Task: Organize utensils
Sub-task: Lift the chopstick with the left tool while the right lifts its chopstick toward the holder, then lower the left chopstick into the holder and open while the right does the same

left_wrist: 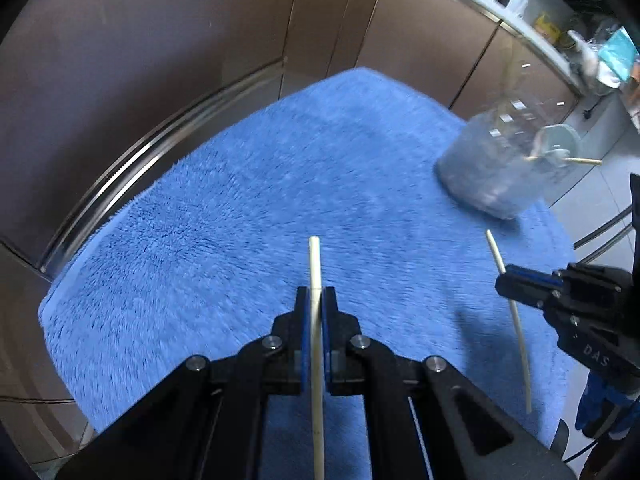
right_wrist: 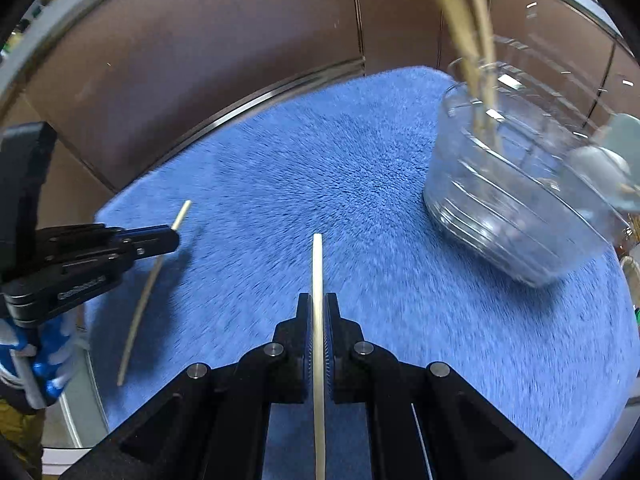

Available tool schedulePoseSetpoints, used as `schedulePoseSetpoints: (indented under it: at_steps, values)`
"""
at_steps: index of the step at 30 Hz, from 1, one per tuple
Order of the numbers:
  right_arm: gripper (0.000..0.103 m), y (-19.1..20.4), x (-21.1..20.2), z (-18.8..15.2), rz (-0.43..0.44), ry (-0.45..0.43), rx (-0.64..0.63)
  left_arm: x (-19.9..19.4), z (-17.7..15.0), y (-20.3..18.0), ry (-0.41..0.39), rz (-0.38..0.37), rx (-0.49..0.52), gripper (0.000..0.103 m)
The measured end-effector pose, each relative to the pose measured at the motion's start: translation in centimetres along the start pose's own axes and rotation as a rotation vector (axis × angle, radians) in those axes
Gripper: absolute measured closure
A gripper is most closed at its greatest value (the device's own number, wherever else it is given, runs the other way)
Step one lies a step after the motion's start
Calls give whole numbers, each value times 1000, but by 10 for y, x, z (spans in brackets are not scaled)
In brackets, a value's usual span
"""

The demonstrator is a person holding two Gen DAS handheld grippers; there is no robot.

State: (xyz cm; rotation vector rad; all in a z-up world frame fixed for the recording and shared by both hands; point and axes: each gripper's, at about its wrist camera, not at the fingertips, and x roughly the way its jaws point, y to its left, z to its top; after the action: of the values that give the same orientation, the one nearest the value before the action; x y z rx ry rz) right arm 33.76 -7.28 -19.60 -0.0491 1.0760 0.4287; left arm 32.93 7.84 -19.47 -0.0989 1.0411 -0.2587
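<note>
Clamped between the two black fingers of the left gripper (left_wrist: pixel 315 300), a pale chopstick (left_wrist: pixel 314 264) runs straight along the gripper's axis, its tip poking out ahead over the blue fluffy towel (left_wrist: pixel 240 208). The jaws are drawn in tight against the stick. The right gripper (right_wrist: pixel 318 306) is pinched the same way on a second pale chopstick (right_wrist: pixel 317 264), which also sticks forward past the fingertips. Each gripper shows in the other's view, held above the towel and gripping its stick partway along. A clear plastic jar (right_wrist: pixel 512 200) stands on the towel, ahead and to the right of both grippers, well apart from them, with wooden utensils (right_wrist: pixel 468 28) leaning out of its top.
</note>
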Motion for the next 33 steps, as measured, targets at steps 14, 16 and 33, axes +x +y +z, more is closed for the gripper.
schedulePoseSetpoints:
  at_steps: [14,16,33]
  values:
    - [97,-11,-137,-92,-41,-332,97,-88,-44,-56,-273,-132,-28,99]
    - [97,-17,-155,-94,-49,-384,118,-91,-42,-70,-290,-122,-13,99]
    - [97,-80,-210,43,-74,-904,119,-127,126,-147,-683,-218,-4,99]
